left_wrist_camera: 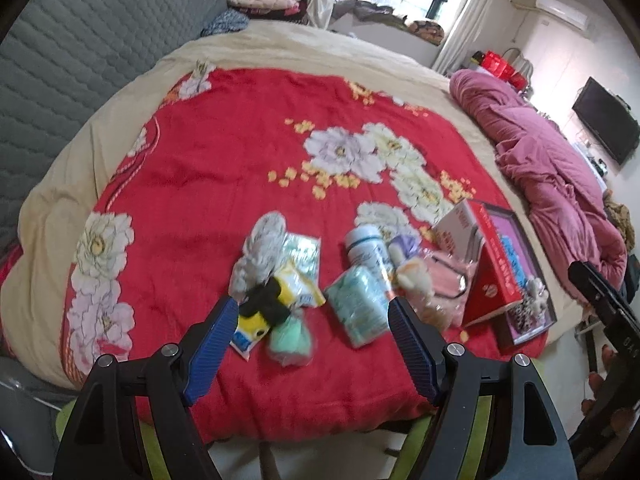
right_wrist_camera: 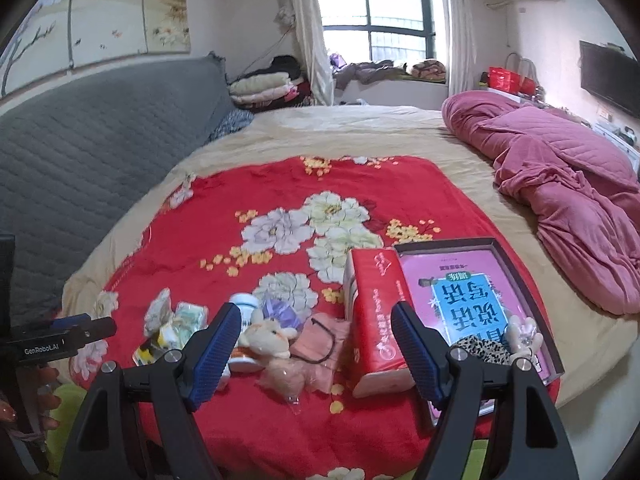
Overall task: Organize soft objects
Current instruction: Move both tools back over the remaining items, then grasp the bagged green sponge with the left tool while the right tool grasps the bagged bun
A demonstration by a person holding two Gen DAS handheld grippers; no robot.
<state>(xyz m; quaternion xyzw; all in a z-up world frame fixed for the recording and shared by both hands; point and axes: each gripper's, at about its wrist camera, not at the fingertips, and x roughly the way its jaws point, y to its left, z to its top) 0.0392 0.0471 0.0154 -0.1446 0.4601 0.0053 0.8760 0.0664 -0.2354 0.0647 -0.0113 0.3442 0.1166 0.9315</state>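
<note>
A pile of small items lies on the red flowered blanket (left_wrist_camera: 224,160). In the left wrist view I see a yellow-and-black plush (left_wrist_camera: 264,308), a green soft ball in a clear bag (left_wrist_camera: 290,340), a teal tissue pack (left_wrist_camera: 356,304) and a cream plush animal (left_wrist_camera: 412,276). My left gripper (left_wrist_camera: 312,302) hangs open just short of them, with nothing between its pads. My right gripper (right_wrist_camera: 316,308) is open too, above the cream plush animal (right_wrist_camera: 268,336), a pink pouch (right_wrist_camera: 320,340) and a red box (right_wrist_camera: 376,320).
A dark tray (right_wrist_camera: 532,304) holding a pink book, a leopard-print item (right_wrist_camera: 480,348) and a white fluffy piece (right_wrist_camera: 524,332) sits right of the red box. A white bottle (left_wrist_camera: 366,248) lies among the pile. A crumpled pink quilt (right_wrist_camera: 568,208) covers the bed's right side.
</note>
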